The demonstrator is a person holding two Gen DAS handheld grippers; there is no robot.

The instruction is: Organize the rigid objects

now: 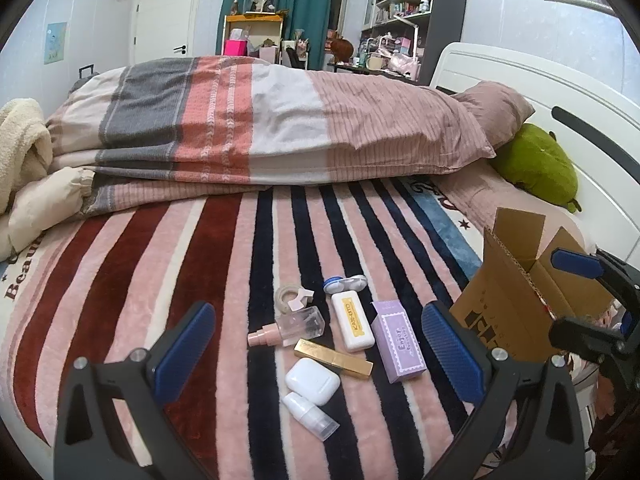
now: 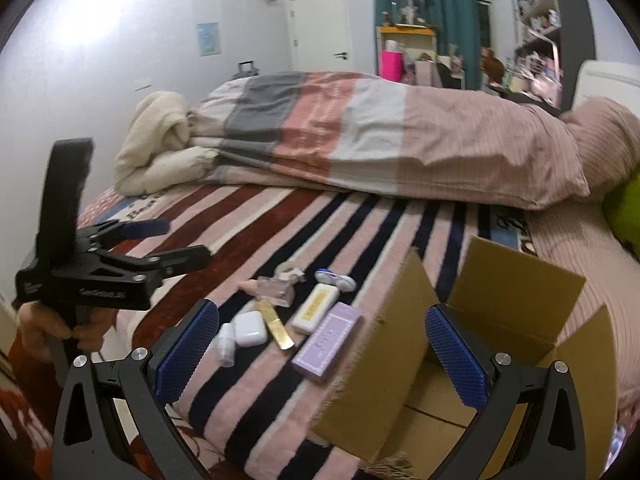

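Several small items lie on the striped blanket (image 1: pixel 200 264): a purple box (image 1: pixel 397 340), a white-and-yellow case (image 1: pixel 353 321), a gold bar (image 1: pixel 333 358), a white earbud case (image 1: pixel 313 380), a small white bottle (image 1: pixel 310 416), a clear spray bottle (image 1: pixel 292 325), a tape roll (image 1: pixel 291 298) and a blue-white lens case (image 1: pixel 345 283). An open cardboard box (image 2: pixel 500 320) stands to their right. My left gripper (image 1: pixel 318 360) is open, held above the items. My right gripper (image 2: pixel 322 356) is open over the purple box (image 2: pixel 327 345) and the cardboard box's left flap.
A folded quilt (image 1: pixel 260 120) and a pillow (image 1: pixel 496 112) lie across the bed behind the items. A green plush (image 1: pixel 536 164) sits by the white headboard (image 1: pixel 560 92). A cream blanket (image 2: pixel 156 144) is bunched at the far left.
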